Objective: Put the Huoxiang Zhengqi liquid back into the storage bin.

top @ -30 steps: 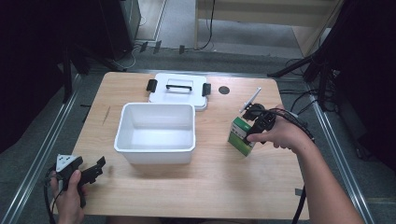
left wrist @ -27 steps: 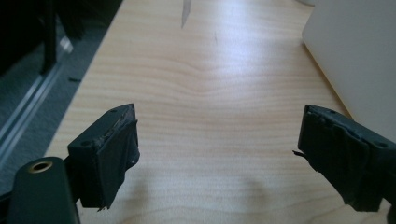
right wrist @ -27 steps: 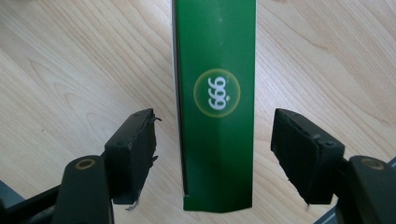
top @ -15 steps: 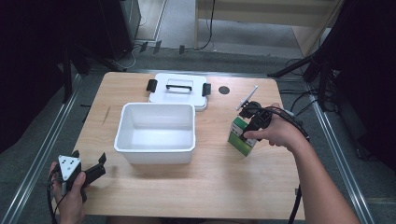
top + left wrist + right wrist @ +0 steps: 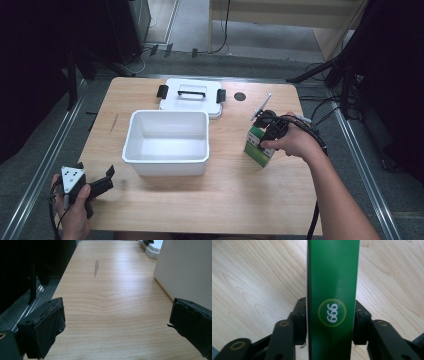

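While clamped, green box (image 5: 332,290) mid-table.

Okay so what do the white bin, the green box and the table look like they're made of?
White bin: probably plastic, smooth moulded walls with a soft sheen. Green box: likely printed cardboard, flat glossy face with a 999 logo, sharp folded edges. Table: wood or wood-look laminate, pale grain lines and a satin glare.

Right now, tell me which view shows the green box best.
The right gripper view: the green box sits close up between the right gripper, its round 999 logo readable. The high view shows it small, partly under the hand.
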The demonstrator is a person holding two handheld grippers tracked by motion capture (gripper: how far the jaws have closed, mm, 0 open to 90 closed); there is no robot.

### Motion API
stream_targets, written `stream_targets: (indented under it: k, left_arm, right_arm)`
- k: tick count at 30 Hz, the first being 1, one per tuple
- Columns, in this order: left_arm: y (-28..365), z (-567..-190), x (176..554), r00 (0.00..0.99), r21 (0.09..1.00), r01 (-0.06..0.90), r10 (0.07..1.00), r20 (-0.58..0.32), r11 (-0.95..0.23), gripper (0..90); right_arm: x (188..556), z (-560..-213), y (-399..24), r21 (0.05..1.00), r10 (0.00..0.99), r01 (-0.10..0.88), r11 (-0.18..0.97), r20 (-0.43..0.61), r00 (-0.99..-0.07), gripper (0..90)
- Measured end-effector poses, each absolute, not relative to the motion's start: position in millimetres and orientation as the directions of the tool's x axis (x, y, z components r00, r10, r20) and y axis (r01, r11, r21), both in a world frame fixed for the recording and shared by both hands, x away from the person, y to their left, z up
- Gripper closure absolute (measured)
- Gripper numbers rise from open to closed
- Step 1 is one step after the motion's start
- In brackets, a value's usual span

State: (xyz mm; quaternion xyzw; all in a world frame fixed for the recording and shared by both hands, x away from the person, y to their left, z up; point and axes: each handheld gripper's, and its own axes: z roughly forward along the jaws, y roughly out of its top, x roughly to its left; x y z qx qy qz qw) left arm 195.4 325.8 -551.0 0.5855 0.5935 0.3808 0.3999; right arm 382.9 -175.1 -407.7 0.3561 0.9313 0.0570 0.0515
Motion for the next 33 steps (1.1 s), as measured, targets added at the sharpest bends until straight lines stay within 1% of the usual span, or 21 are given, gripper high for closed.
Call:
stream_targets:
  k: [4,8,12,21,27,33]
  left_arm:
    - [325,-551,195,0.009,0.921,0.389,1.000,-0.025,0.020,0.9]
    - [325,-551,195,0.002,0.923,0.385,1.000,-0.021,0.019,0.0]
    - [325,-551,195,-0.007,0.924,0.383,1.000,-0.018,0.020,0.0]
    - [325,-551,194,-0.009,0.927,0.375,1.000,-0.022,0.024,0.0]
    - [325,-551,195,-0.012,0.929,0.370,1.000,-0.020,0.023,0.0]
    - [326,-551,195,-0.015,0.930,0.368,1.000,-0.024,0.028,0.0]
  right_arm:
    - [382,-406,-173,0.152,0.653,0.639,0.754,-0.070,-0.754,63.9]
    - [381,-404,-173,0.156,0.640,0.624,0.765,-0.082,-0.764,64.2]
    - [380,-399,-174,0.183,0.637,0.618,0.765,-0.067,-0.768,64.2]
    - [376,-376,-171,0.216,0.607,0.583,0.784,-0.063,-0.793,64.1]
    - [374,-362,-166,0.231,0.562,0.537,0.811,-0.058,-0.825,64.1]
    - [372,-345,-157,0.234,0.475,0.446,0.864,-0.084,-0.876,64.2]
